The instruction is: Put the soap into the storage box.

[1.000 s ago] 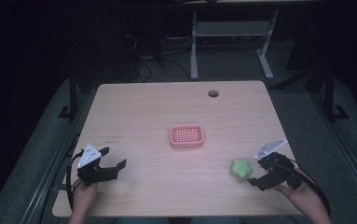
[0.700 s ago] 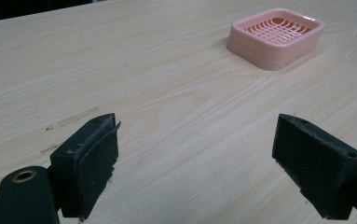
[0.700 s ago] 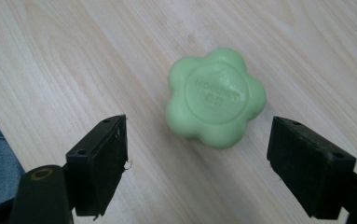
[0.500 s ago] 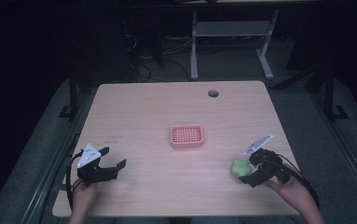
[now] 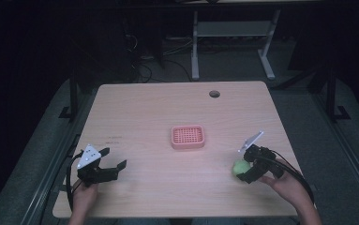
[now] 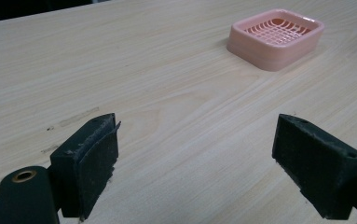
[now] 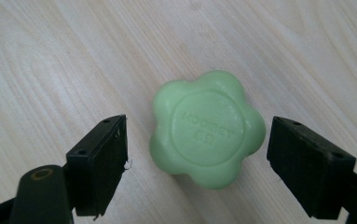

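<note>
A green flower-shaped soap bar (image 7: 207, 128) lies flat on the wooden table (image 5: 158, 112), near its front right (image 5: 238, 167). My right gripper (image 7: 198, 142) is open, one jaw on each side of the soap with a gap to both; in the high view it (image 5: 243, 166) reaches the soap from the right. A pink slatted soap dish (image 5: 187, 137) sits empty at the table's middle. My left gripper (image 5: 113, 158) stands open at the front left with nothing between its jaws (image 6: 199, 140); the dish (image 6: 264, 56) lies ahead of it to the right.
A round cable hole (image 5: 214, 93) is in the table's far right part. Beyond the far edge stands a white metal frame (image 5: 228, 33) on a dark floor. Cables trail from both grippers.
My right gripper has moved left and down to the soap, so its open jaws now straddle it. The left gripper has stayed put.
</note>
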Action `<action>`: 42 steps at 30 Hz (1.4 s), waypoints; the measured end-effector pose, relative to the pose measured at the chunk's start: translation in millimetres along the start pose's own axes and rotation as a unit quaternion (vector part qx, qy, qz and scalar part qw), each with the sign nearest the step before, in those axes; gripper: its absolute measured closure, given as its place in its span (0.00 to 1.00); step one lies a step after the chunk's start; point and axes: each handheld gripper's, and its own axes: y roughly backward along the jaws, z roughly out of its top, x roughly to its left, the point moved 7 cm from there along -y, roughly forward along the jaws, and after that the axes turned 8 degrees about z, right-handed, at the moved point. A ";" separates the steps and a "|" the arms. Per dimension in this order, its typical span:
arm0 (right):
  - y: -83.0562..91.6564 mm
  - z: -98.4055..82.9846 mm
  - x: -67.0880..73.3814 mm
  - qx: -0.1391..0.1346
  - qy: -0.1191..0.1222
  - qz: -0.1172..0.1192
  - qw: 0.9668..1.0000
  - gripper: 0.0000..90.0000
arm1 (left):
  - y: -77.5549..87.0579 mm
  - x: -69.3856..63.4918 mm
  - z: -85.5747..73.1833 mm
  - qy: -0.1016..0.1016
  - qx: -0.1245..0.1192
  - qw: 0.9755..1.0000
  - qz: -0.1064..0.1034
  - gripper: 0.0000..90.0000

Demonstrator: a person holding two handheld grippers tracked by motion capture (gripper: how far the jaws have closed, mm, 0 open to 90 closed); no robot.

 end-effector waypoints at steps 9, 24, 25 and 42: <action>-6.5 3.5 -4.1 0.012 -0.005 0.002 1.000 0.22 | 0.1 -0.6 0.1 -0.003 0.000 1.000 -0.001 0.16; -19.9 5.6 -7.3 0.032 -0.008 -0.005 0.999 0.23 | 1.1 0.4 0.1 0.000 0.000 1.000 0.000 0.16; -19.9 5.6 -7.3 0.032 -0.008 -0.005 0.999 0.23 | 1.1 0.4 0.1 0.000 0.000 1.000 0.000 0.16; -29.0 -1.7 -9.5 0.046 -0.020 -0.005 0.999 0.28 | 0.3 0.2 -0.1 0.000 0.000 1.000 -0.001 0.16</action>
